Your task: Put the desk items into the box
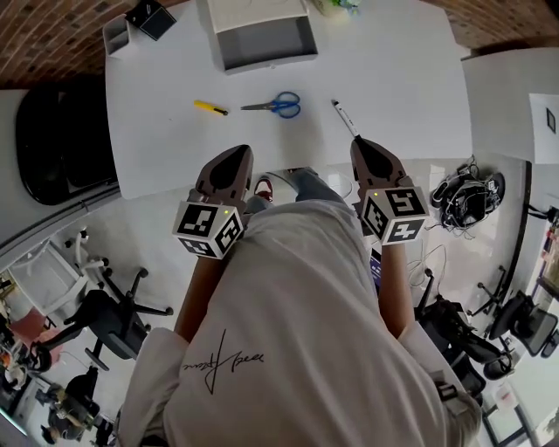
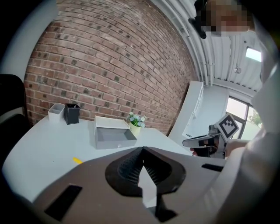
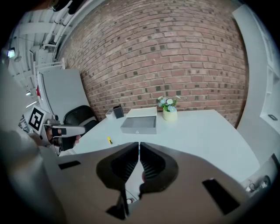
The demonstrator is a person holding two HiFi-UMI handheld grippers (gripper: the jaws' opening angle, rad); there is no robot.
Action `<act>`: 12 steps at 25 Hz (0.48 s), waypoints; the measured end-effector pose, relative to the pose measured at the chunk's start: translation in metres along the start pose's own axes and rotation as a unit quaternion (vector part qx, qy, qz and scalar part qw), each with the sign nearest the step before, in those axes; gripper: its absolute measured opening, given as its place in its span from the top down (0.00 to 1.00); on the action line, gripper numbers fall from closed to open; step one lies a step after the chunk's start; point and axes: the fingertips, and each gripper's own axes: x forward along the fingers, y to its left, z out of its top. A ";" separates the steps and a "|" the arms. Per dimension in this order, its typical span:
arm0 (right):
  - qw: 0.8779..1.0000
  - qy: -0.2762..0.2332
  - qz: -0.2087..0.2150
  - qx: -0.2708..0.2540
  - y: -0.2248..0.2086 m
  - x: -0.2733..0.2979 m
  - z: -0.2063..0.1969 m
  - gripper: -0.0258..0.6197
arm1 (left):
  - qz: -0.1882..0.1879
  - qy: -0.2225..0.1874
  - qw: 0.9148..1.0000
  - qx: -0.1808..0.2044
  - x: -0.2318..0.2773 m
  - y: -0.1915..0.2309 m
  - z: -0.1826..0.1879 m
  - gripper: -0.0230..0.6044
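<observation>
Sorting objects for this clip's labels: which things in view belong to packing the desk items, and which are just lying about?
Belongs to the job:
- small yellow item
- blue-handled scissors
- marker
- open grey box

Just lying about:
- black holder
- white container
- potted plant
- black chair
</observation>
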 end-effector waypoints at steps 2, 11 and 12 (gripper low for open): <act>1.000 0.013 0.017 -0.001 -0.010 0.009 -0.003 0.92 | 0.008 0.005 1.000 0.005 0.010 -0.005 0.002 0.96; 0.995 0.073 0.068 -0.005 -0.046 0.050 -0.021 0.92 | 0.043 0.024 0.999 0.006 0.055 -0.011 0.008 0.96; 0.994 0.079 0.074 -0.007 -0.049 0.053 -0.023 0.92 | 0.048 0.026 0.999 0.005 0.059 -0.012 0.009 0.96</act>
